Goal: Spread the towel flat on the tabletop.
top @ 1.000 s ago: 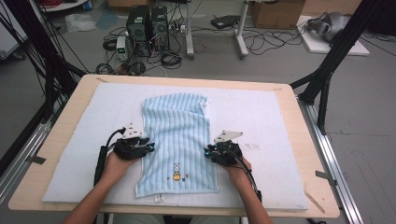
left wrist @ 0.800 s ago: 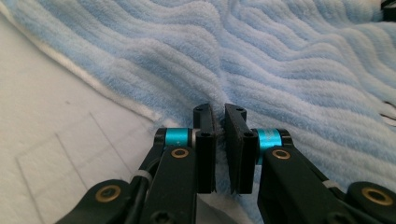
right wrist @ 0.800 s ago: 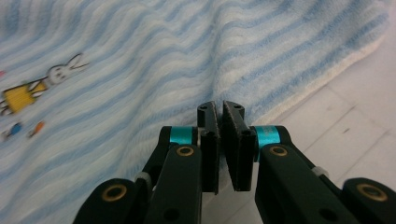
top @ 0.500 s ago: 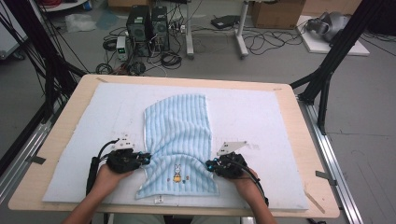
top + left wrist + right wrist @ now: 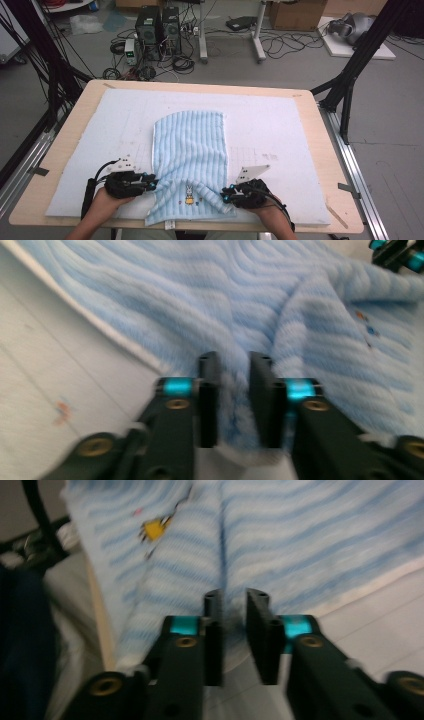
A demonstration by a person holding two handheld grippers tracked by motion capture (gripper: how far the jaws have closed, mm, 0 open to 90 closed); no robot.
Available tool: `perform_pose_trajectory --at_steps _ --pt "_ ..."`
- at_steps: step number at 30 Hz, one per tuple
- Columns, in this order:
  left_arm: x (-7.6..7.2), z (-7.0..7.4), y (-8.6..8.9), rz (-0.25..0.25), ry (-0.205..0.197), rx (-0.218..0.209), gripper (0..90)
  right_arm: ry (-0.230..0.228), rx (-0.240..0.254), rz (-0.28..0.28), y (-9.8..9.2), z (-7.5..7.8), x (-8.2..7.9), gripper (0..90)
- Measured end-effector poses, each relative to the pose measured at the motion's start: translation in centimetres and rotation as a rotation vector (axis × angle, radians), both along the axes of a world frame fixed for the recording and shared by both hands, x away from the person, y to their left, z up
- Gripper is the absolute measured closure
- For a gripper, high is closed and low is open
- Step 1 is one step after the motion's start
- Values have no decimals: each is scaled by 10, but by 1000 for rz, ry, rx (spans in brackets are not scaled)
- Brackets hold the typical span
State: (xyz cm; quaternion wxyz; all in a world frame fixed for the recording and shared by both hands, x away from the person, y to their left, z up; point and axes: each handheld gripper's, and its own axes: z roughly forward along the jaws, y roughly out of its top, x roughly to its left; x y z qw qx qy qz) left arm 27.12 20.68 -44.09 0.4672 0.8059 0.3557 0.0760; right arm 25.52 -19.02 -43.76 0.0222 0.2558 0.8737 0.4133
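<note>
Left gripper [image 5: 150, 182] at near-left edge of striped towel [image 5: 190, 145], right gripper [image 5: 227, 196] at near-right edge. Jaws just easing open, narrow gap, cloth between both. Symmetric placement keeps fold square; towel lies ahead on pad [image 5: 280, 125].

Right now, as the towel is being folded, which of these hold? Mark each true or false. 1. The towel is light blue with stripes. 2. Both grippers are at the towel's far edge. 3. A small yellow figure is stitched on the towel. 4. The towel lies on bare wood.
1. True: the towel is light blue and striped.
2. False: the left gripper and the right gripper are at its near end, one at each side, with cloth between the jaws.
3. True: the yellow figure sits near the near edge.
4. False: the towel lies on a pale blue mat that covers the table.
</note>
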Motion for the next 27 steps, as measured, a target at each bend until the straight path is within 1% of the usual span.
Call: perform_pose_trajectory --at_steps 1,2,3,4,5,6,7,8,9,11,12,13,15,16,17,18,19,20,21,24,26,27 --pt "4 3 1 29 -17 -15 578 -7 26 -34 -2 2 4 673" --pt "9 6 3 56 -35 -31 539 -24 45 -58 -3 4 8 629" --pt "13 8 4 81 -57 -39 526 -51 46 -96 -3 5 12 590" --pt "19 11 4 105 -75 -48 523 -74 39 -128 -2 6 16 569" --pt "26 13 4 125 -84 -53 509 -99 30 -159 -1 7 22 525" --pt "34 14 3 142 -92 -57 496 -113 27 -193 1 7 27 495" --pt "42 13 1 154 -92 -54 490 -134 15 -223 4 6 33 471" --pt "50 11 -1 162 -82 -52 483 -148 4 -249 6 6 39 438" --pt "57 9 -5 169 -82 -41 472 -163 -4 -274 8 6 46 428" --pt "67 3 -15 171 -80 9 465 -180 -4 -307 10 6 59 428" --pt "71 0 -19 164 -76 37 460 -182 2 -321 11 6 65 431" --pt "75 -3 -24 158 -70 59 460 -181 2 -325 13 5 71 438" --pt "78 -9 -33 148 -66 102 469 -162 -1 -322 17 1 82 473" --pt "78 -10 -35 146 -68 140 490 -153 -5 -316 20 -1 87 514" --pt "77 -9 -37 140 -78 145 534 -143 -16 -299 22 -4 91 585" --pt "76 -9 -37 119 -77 139 610 -131 -33 -280 25 -8 93 658" --pt "75 -9 -37 106 -81 155 718 -115 -56 -253 27 -12 94 715" --pt "73 -8 -37 97 -80 156 774 -116 -48 -245 27 -12 94 795" --pt "72 -8 -36 87 -67 146 850 -103 -42 -233 27 -12 93 839" --pt "66 -7 -33 63 -25 107 862 -84 -49 -206 24 -10 87 853" --pt "60 -10 -31 56 -14 78 862 -79 -57 -185 20 -9 79 853" --pt "57 -10 -29 49 -6 57 862 -74 -58 -179 19 -9 76 853"
